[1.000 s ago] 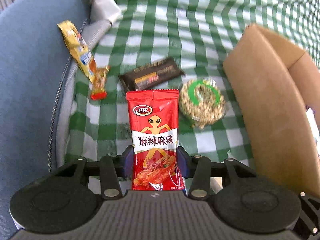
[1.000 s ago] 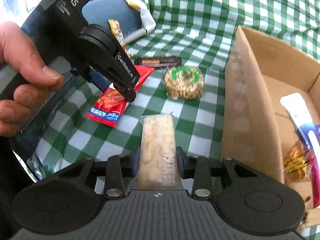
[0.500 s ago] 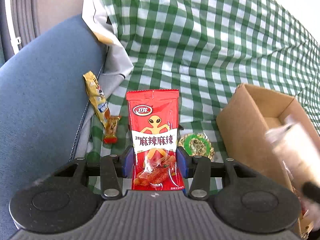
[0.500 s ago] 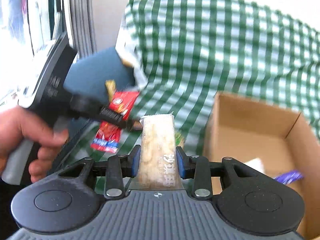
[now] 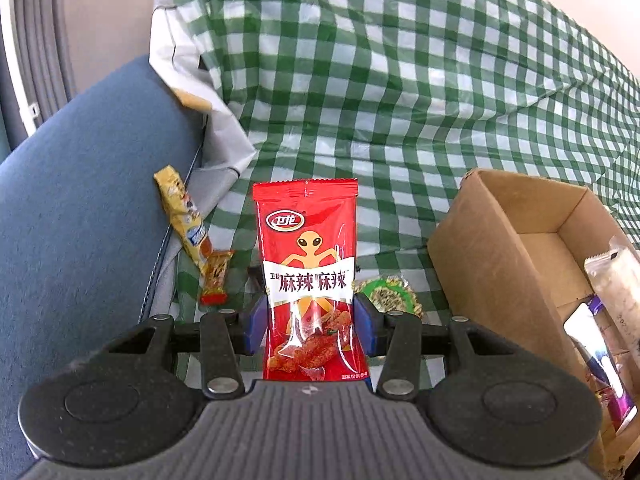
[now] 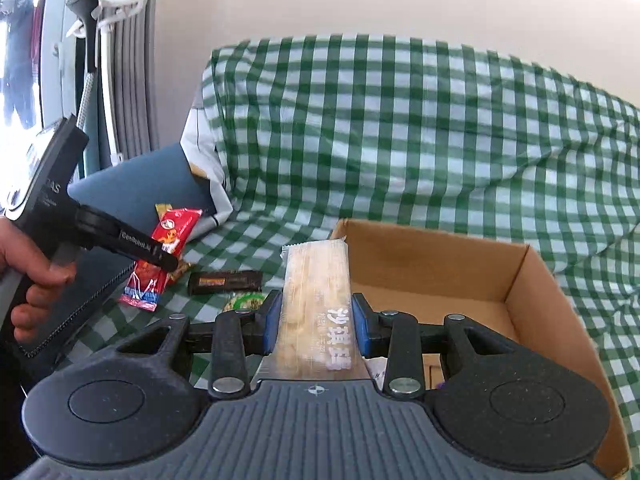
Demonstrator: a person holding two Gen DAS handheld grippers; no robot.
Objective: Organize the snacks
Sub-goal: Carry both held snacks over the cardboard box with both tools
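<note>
My left gripper (image 5: 308, 326) is shut on a red spicy-strip snack packet (image 5: 308, 272) and holds it upright above the checked cloth. My right gripper (image 6: 316, 324) is shut on a pale clear-wrapped snack bar (image 6: 316, 292) over the near-left edge of the cardboard box (image 6: 532, 280). The box (image 5: 492, 264) is on the right in the left wrist view, with the pale bar (image 5: 616, 284) above it. The left gripper with the red packet (image 6: 168, 252) is at the left in the right wrist view.
On the green checked cloth (image 5: 400, 100) lie a yellow wrapper (image 5: 182, 216), a small orange-red packet (image 5: 216, 280), a round green-labelled snack (image 5: 390, 294) and a dark bar (image 6: 224, 281). A blue cushion (image 5: 80, 220) is at left. A purple and white packet (image 5: 596, 344) lies in the box.
Both grippers have risen with their snacks. The right gripper has moved right, over the box's edge. The left gripper's view shows more of the box's inside.
</note>
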